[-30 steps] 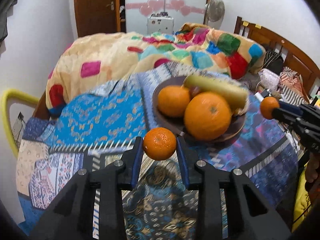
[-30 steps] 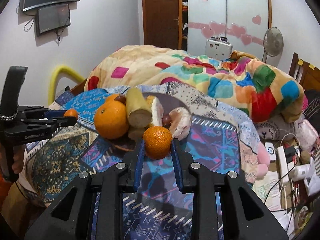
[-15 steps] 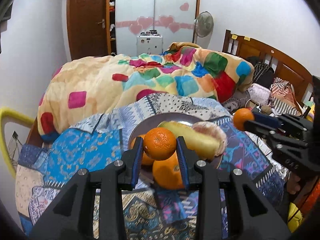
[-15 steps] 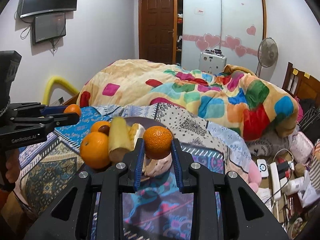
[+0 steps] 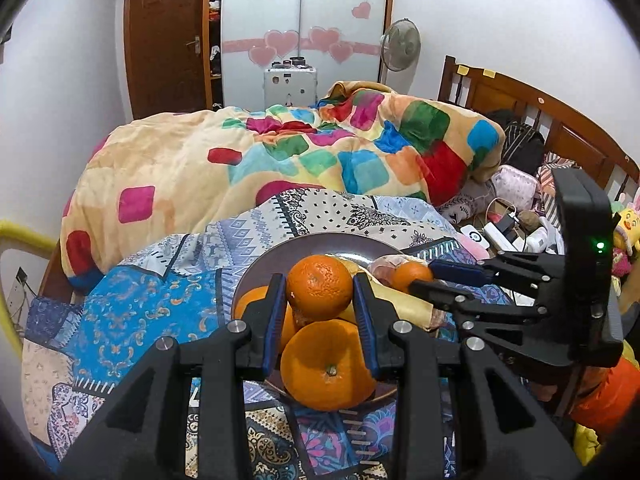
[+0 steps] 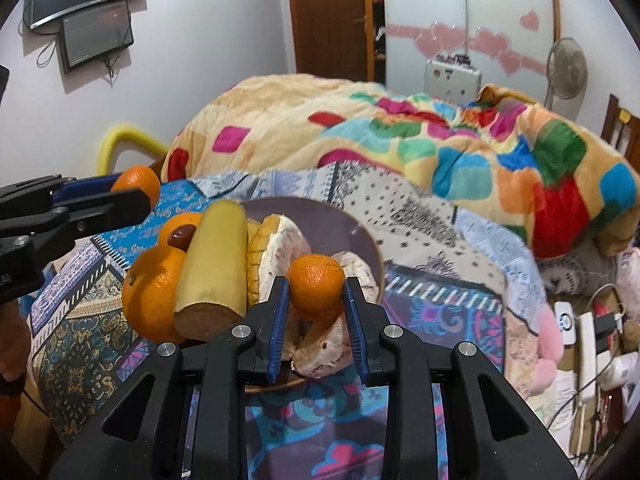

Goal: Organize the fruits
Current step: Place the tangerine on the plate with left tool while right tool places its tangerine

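A dark round plate [image 5: 320, 241] on the patterned bedspread holds a large orange [image 5: 326, 368], a second orange [image 5: 250, 304], a long yellow fruit [image 5: 404, 304] and pale peeled pieces [image 6: 280, 252]. My left gripper [image 5: 320, 280] is shut on a small orange [image 5: 319, 292], held above the plate's near side. My right gripper [image 6: 316, 284] is shut on another small orange [image 6: 316, 290] over the plate's [image 6: 344, 224] near edge, above the peeled pieces. Each gripper shows in the other's view: the right gripper [image 5: 430, 276] at the plate's right, the left gripper [image 6: 146, 196] at its left.
A bulky multicoloured quilt [image 5: 280, 152] lies behind the plate. Cables, chargers and soft toys [image 5: 504, 228] crowd the bed's right side by the wooden headboard [image 5: 540, 112]. A yellow padded rail [image 5: 16, 236] stands at the left. The patterned bedspread [image 5: 132, 312] lies flat around the plate.
Both grippers, each still holding its small orange, have moved in over the plate. The left one came forward and up; the right one closed in from the plate's right side.
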`<act>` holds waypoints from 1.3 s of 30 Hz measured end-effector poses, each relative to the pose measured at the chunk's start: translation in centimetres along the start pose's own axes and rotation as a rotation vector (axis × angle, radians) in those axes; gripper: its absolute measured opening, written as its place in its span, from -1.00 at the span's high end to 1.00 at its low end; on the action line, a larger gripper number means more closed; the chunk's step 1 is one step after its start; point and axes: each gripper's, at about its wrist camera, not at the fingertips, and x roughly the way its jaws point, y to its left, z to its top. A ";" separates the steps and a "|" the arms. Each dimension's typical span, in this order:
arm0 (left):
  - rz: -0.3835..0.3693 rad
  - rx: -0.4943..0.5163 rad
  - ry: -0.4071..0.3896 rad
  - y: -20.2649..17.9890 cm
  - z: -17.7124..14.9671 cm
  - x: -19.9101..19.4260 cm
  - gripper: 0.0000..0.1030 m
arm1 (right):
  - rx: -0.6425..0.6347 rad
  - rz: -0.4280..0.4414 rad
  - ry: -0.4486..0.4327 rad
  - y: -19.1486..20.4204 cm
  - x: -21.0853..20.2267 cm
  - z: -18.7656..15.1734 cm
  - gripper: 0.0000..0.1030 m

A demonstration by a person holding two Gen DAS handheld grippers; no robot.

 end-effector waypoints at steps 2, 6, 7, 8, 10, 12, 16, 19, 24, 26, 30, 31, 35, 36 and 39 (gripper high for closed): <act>-0.001 0.000 0.002 -0.1 0.1 0.2 0.36 | -0.002 0.004 -0.001 0.0 -0.1 0.0 0.49; -0.004 0.005 0.004 -0.5 0.2 0.5 0.36 | -0.019 -0.013 -0.027 0.0 -1.1 0.1 0.43; -0.007 0.006 0.004 -0.6 0.3 0.5 0.36 | -0.020 -0.021 -0.039 -0.1 -1.6 0.2 0.42; -0.009 0.007 0.004 -0.8 0.4 0.5 0.36 | -0.021 -0.024 -0.045 -0.2 -1.9 0.3 0.42; -0.013 0.011 0.005 -1.2 0.5 0.6 0.36 | -0.017 -0.032 -0.061 -0.5 -2.7 0.2 0.42; -0.022 0.016 0.010 -1.8 0.6 0.8 0.35 | -0.009 -0.038 -0.077 -1.0 -3.4 0.2 0.42; -0.032 0.039 0.027 -3.1 0.9 1.7 0.35 | 0.009 -0.048 -0.096 -2.2 -4.5 0.0 0.42; -0.036 0.050 0.040 -4.0 1.2 2.6 0.35 | 0.013 -0.059 -0.101 -2.7 -4.9 -0.3 0.42; -0.046 0.068 0.070 -5.3 1.2 4.2 0.35 | 0.025 -0.059 -0.115 -3.5 -5.0 -0.4 0.42; -0.040 0.090 0.083 -6.0 1.1 4.9 0.35 | 0.030 -0.055 -0.120 -3.7 -5.1 -0.5 0.42; -0.013 0.127 0.105 -6.7 0.9 6.3 0.35 | 0.036 -0.049 -0.128 -4.0 -5.2 -0.6 0.42; -0.008 0.134 0.105 -6.7 0.9 6.4 0.35 | 0.037 -0.048 -0.128 -4.0 -5.2 -0.7 0.42; -0.016 0.165 0.110 -7.5 0.7 6.7 0.36 | 0.040 -0.048 -0.129 -4.2 -5.2 -0.8 0.42; -0.010 0.182 0.110 -7.8 0.7 6.8 0.36 | 0.041 -0.048 -0.129 -4.3 -5.2 -0.8 0.42; 0.004 0.200 0.109 -8.1 0.5 6.9 0.32 | 0.043 -0.050 -0.127 -4.4 -5.2 -0.9 0.42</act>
